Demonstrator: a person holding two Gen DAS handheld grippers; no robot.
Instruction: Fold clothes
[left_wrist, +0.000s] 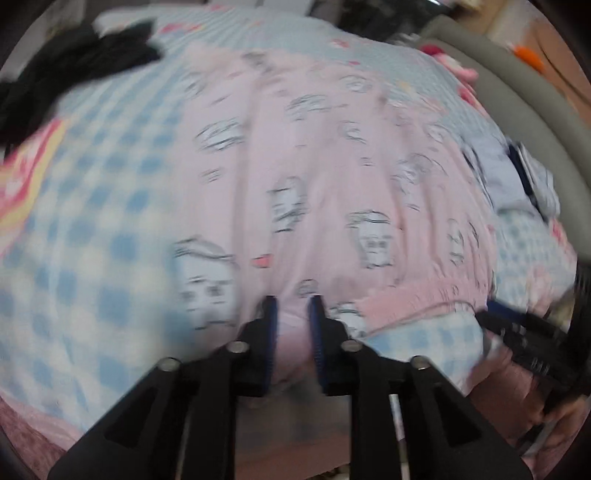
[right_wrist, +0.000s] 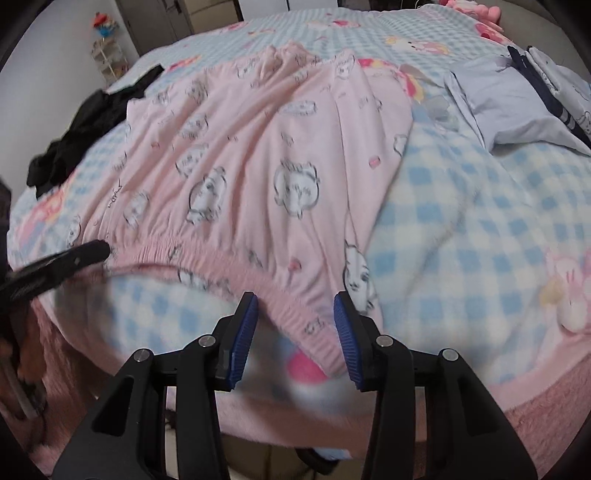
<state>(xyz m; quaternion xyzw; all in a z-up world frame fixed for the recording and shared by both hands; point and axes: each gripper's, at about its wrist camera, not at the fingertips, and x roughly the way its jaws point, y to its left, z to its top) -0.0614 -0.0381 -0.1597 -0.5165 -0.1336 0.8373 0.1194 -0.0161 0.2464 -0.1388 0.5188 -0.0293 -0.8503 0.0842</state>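
Pink pyjama pants (left_wrist: 332, 166) with a cat print lie spread on a blue-checked blanket (left_wrist: 110, 184). In this blurred left wrist view my left gripper (left_wrist: 293, 301) is shut on pink cloth at the near waistband, which fills the narrow gap between its fingers. From the right wrist view the pants (right_wrist: 258, 147) stretch away, with the elastic waistband (right_wrist: 207, 254) nearest me. My right gripper (right_wrist: 295, 299) is open, its blue pads either side of the waistband's right end. The left gripper (right_wrist: 92, 253) pinches the waistband's left end.
A black garment (right_wrist: 92, 125) lies at the far left of the bed. Folded pale blue clothes (right_wrist: 517, 92) sit at the far right. The blanket (right_wrist: 461, 203) is bare to the right of the pants. A small shelf (right_wrist: 107, 55) stands beyond the bed.
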